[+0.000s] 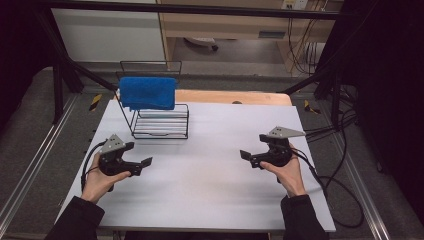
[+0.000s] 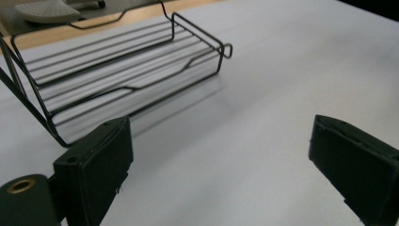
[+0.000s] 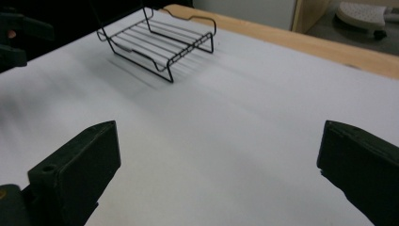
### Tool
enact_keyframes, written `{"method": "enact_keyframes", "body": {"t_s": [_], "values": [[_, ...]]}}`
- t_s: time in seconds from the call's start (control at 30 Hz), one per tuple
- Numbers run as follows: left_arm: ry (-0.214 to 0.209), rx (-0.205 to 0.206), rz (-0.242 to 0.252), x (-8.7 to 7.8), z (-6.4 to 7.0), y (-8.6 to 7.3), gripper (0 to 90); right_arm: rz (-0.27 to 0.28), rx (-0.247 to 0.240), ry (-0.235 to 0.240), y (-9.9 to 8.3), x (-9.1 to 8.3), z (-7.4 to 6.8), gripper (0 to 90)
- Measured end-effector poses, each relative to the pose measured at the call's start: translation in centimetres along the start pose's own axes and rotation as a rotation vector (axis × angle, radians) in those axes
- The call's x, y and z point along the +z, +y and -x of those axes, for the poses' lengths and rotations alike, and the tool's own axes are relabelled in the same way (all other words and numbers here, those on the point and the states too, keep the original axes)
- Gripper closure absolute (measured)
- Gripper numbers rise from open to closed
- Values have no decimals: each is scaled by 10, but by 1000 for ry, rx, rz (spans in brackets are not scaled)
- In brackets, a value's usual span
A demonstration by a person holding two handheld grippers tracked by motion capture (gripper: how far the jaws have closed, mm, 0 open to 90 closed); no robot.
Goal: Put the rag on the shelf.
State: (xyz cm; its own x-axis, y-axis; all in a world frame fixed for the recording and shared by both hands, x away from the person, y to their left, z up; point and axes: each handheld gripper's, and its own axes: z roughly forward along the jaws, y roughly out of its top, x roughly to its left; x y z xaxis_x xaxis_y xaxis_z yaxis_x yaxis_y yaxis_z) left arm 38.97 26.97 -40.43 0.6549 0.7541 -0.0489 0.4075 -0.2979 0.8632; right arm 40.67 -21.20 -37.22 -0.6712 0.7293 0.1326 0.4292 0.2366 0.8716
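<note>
High view: blue towel (image 1: pixel 147 92) draped over wire rack (image 1: pixel 161 125), apart from both grippers.

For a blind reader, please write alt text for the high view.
A blue towel hangs over a black wire rack on a white table. Nearer, the left gripper and right gripper are held open, empty.

Each hand grips a black two-jaw left gripper (image 1: pixel 134 165) and right gripper (image 1: pixel 251 157), both built of chunky matte plastic and topped by a grey three-cornered plate. The jaws are flat rectangular black blocks; a brass-coloured ring (image 2: pixel 20 185) sits at one base. Thin black cables trail from each. The person wears dark long sleeves (image 1: pixel 300 215)
</note>
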Motion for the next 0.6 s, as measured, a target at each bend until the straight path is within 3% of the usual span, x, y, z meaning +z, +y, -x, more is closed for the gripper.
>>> {"method": "enact_keyframes", "body": {"t_s": [0.23, 0.4, 0.6], "values": [[-4, 43, -48, 6, 3, -20, 74, -45, 26, 8, -35, -6, 10, 7], [-12, 49, -50, 6, 3, -29, 74, -56, 30, 23, -59, -15, 17, 6], [-13, 42, -52, 4, 2, -37, 74, -77, 55, 2, -82, -26, 27, 7]]}}
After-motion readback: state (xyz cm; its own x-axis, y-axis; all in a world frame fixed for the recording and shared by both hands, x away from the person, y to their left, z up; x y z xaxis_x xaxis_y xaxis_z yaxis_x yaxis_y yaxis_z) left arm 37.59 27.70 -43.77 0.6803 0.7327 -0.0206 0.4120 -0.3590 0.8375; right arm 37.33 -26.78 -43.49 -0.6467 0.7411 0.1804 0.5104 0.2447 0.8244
